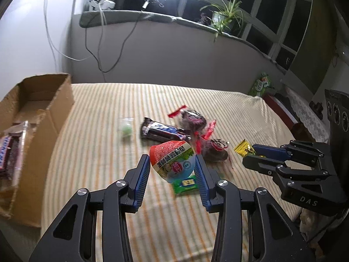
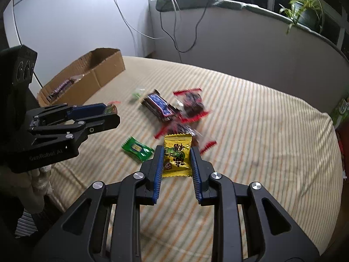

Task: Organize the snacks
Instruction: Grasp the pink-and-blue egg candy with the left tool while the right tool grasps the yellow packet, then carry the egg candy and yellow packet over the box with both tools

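Observation:
My left gripper [image 1: 173, 163] is shut on a round white-and-red snack pack [image 1: 172, 161] and holds it above the striped bed. My right gripper [image 2: 176, 159] is shut on a yellow candy packet [image 2: 177, 156]; it also shows in the left wrist view [image 1: 245, 149]. A green packet [image 2: 137, 149], a dark chocolate bar [image 2: 159, 107], two red-edged dark snack packs [image 2: 192, 104] and a small green candy [image 1: 126, 128] lie on the bed. A cardboard box [image 1: 39, 118] at the left holds a bar.
The striped sheet [image 2: 261, 135] covers the bed. Cables hang down the wall [image 1: 104, 50] behind it. A potted plant [image 1: 224, 19] stands on the sill. A green bag [image 1: 260, 85] and a red item sit off the bed's far right corner.

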The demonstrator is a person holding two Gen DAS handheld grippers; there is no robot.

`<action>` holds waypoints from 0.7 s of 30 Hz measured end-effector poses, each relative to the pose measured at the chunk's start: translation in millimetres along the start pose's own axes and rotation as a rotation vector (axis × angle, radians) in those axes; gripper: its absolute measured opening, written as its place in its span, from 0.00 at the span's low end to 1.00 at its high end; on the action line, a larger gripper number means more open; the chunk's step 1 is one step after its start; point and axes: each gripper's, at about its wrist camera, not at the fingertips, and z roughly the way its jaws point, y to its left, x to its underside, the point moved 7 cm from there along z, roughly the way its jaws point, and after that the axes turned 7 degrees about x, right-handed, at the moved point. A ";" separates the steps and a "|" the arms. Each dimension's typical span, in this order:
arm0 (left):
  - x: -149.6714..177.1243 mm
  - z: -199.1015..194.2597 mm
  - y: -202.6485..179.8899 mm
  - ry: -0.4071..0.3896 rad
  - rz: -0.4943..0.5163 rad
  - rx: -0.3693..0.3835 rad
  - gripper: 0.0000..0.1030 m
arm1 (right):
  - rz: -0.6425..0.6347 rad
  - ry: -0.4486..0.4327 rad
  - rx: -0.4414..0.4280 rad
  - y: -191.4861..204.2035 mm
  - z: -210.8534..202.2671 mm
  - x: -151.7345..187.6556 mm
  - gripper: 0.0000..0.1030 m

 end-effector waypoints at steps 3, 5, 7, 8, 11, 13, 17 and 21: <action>-1.1 -9.7 11.3 -0.019 -0.012 -0.021 0.39 | -0.016 -0.014 -0.013 10.7 0.3 -12.0 0.24; -2.9 -16.3 20.2 -0.032 -0.025 -0.034 0.39 | -0.027 -0.022 -0.021 18.9 2.8 -20.4 0.24; -4.6 -22.2 28.8 -0.043 -0.038 -0.046 0.39 | -0.038 -0.033 -0.031 28.2 4.7 -29.0 0.24; -5.4 -25.5 33.9 -0.049 -0.044 -0.053 0.39 | -0.046 -0.039 -0.037 33.9 6.2 -35.0 0.24; -8.1 -33.7 46.8 -0.065 -0.060 -0.075 0.39 | -0.056 -0.047 -0.057 46.4 10.8 -47.2 0.24; -10.1 -39.4 55.6 -0.074 -0.065 -0.092 0.39 | -0.066 -0.053 -0.069 55.1 15.1 -57.2 0.24; -14.0 -48.2 71.1 -0.089 -0.078 -0.120 0.39 | -0.086 -0.061 -0.094 72.3 23.3 -75.2 0.24; -15.0 -56.8 85.5 -0.102 -0.096 -0.151 0.39 | -0.103 -0.071 -0.117 89.9 31.2 -91.4 0.24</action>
